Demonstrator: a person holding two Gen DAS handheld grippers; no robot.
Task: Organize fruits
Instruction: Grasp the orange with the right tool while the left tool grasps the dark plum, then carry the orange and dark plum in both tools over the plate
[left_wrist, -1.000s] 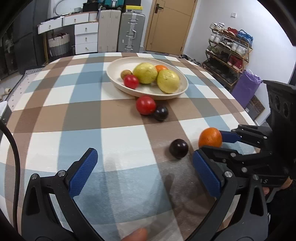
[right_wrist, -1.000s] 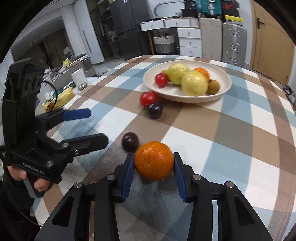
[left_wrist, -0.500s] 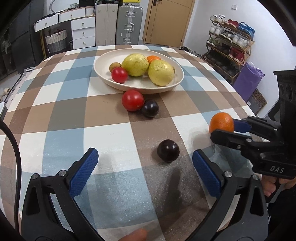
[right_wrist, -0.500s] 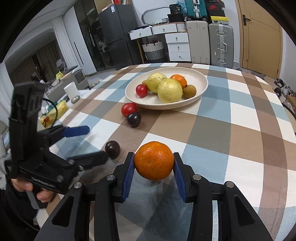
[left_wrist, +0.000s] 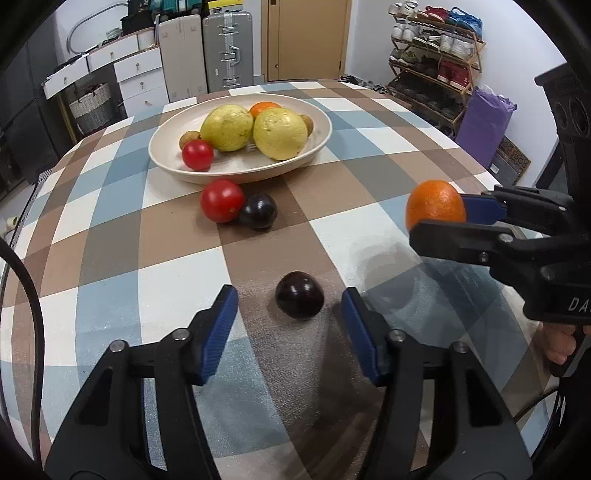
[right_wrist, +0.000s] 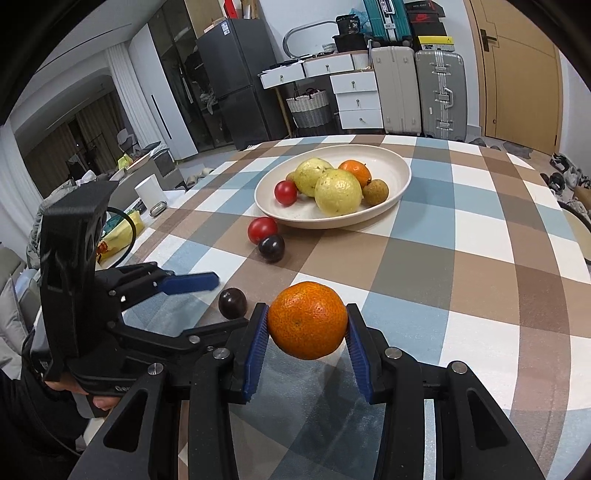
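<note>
Checked tablecloth (left_wrist: 110, 229) bare between near plum (left_wrist: 299, 300) and bowl (left_wrist: 321, 136).

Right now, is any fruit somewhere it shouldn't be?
Yes. Three fruits sit loose on the checked tablecloth instead of in the bowl: a red fruit touching a dark plum just in front of it, and another dark plum between the open left gripper fingers. Nothing looks spilled or damaged.
</note>
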